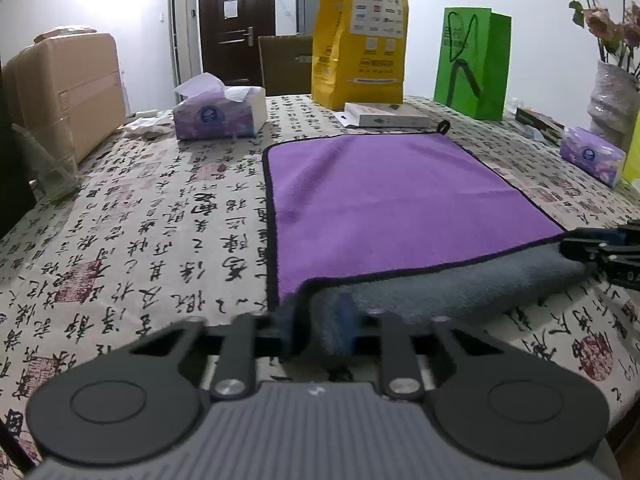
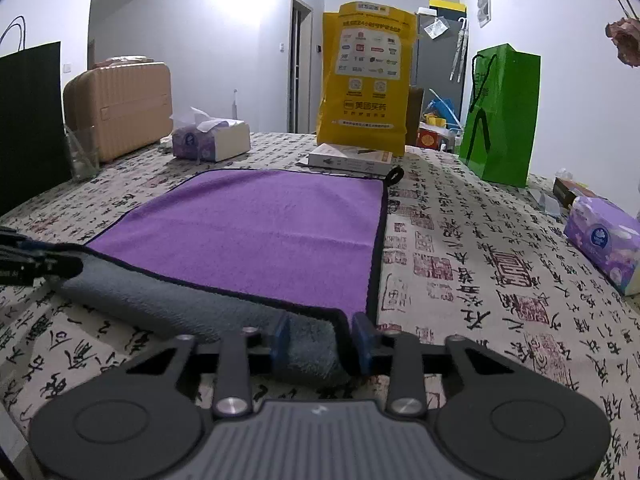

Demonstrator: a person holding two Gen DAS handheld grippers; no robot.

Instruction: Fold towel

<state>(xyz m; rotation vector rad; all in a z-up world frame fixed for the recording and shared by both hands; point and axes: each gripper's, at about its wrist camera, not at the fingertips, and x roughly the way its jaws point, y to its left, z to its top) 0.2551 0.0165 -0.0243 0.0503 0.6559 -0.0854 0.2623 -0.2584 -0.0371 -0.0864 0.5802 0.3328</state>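
Note:
A purple towel [image 1: 392, 200] with a grey underside and dark trim lies flat on the table; it also shows in the right wrist view [image 2: 264, 228]. Its near edge is rolled over, grey side up [image 1: 460, 284]. My left gripper [image 1: 318, 330] is shut on the near left corner of that grey edge. My right gripper [image 2: 320, 344] is shut on the near right corner. Each gripper shows at the edge of the other's view: the right gripper [image 1: 600, 252] and the left gripper [image 2: 36, 262].
The table wears a calligraphy-print cloth [image 1: 160, 240]. Behind the towel stand a yellow bag [image 1: 360, 40], a green bag [image 1: 472, 64], a white box [image 1: 384, 116] and tissue packs [image 1: 220, 112] [image 2: 604, 236]. A glass [image 1: 52, 172], a tan suitcase [image 2: 120, 108] and a flower vase [image 1: 612, 104] stand at the sides.

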